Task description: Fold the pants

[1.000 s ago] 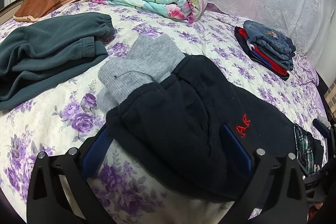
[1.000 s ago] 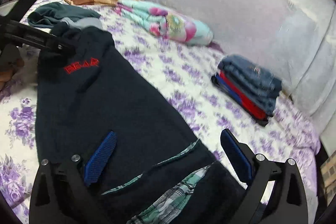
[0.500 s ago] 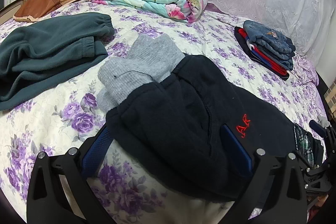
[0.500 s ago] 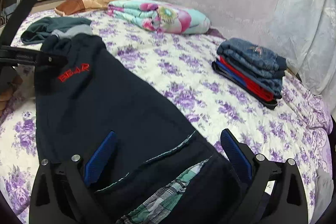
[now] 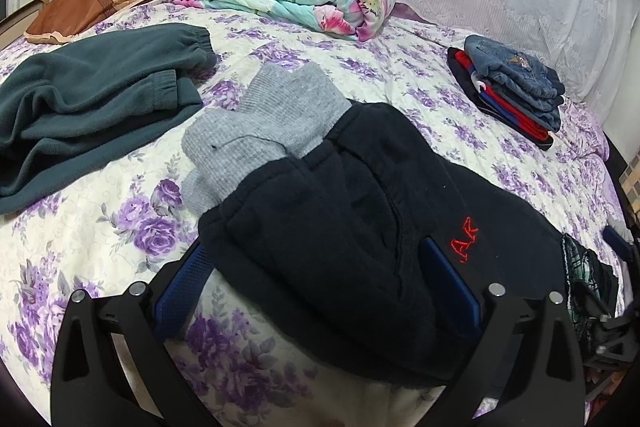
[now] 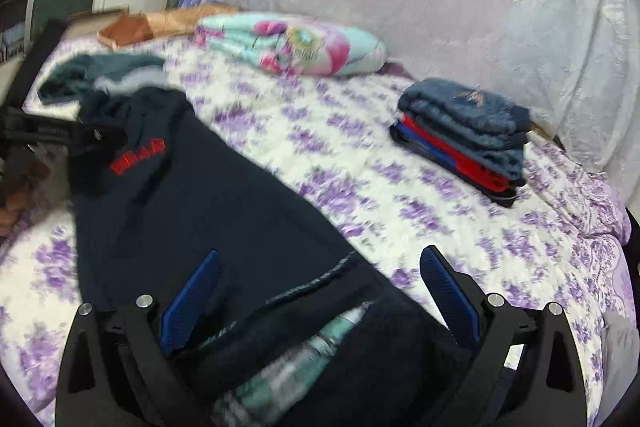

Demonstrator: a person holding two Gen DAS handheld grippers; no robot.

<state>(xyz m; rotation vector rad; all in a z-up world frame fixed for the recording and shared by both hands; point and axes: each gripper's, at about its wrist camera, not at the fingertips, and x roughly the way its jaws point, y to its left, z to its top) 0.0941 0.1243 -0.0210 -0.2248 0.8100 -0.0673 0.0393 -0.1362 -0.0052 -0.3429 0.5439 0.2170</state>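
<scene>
Pants (image 5: 344, 227) — between both grippers' fingers

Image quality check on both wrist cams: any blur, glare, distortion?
Left wrist: sharp, even indoor light, no glare; the red lettering on the black pants is crisp; strong fisheye bend and dark corners. Right wrist: motion blur throughout; the bedsheet flowers and the stack of folded clothes are smeared, while the right tool stays sharp.
</scene>
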